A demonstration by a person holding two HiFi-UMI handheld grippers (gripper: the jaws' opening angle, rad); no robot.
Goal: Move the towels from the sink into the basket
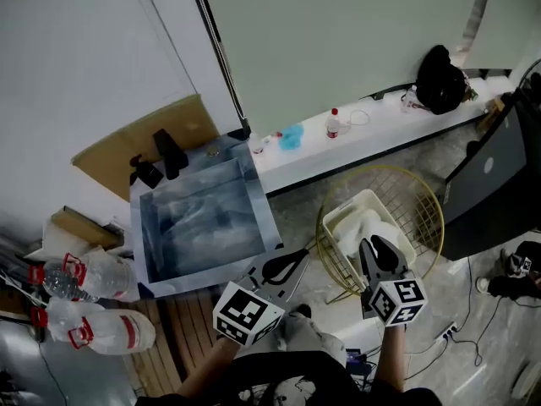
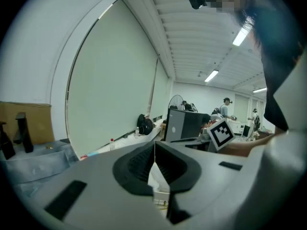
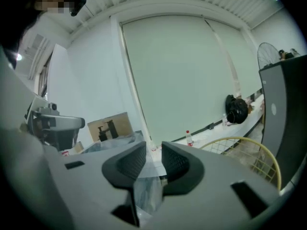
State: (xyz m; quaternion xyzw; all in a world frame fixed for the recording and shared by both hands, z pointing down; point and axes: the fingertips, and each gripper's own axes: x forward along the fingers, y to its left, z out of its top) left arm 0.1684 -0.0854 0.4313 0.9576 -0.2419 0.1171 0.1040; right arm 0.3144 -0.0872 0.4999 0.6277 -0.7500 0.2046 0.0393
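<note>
The steel sink (image 1: 254,194) sits left of centre, its basin (image 1: 199,222) looking grey-blue; I cannot make out a towel in it. To its right stands the yellow wire basket (image 1: 427,214) with white towels (image 1: 365,225) piled inside. My left gripper (image 1: 303,254) hangs between sink and basket, jaw tips touching, nothing between them (image 2: 154,146). Over the basket's near rim my right gripper (image 1: 378,248) holds its jaws a narrow gap apart and empty (image 3: 153,153). In the right gripper view the sink (image 3: 112,140) lies ahead on the left and the basket (image 3: 240,145) on the right.
A black faucet (image 1: 169,152) and cardboard (image 1: 144,134) stand behind the sink. Water bottles (image 1: 97,277) lie at the left. A white ledge (image 1: 380,134) carries a small bottle (image 1: 336,123) and a black bag (image 1: 439,79). A dark cabinet (image 1: 490,184) flanks the basket.
</note>
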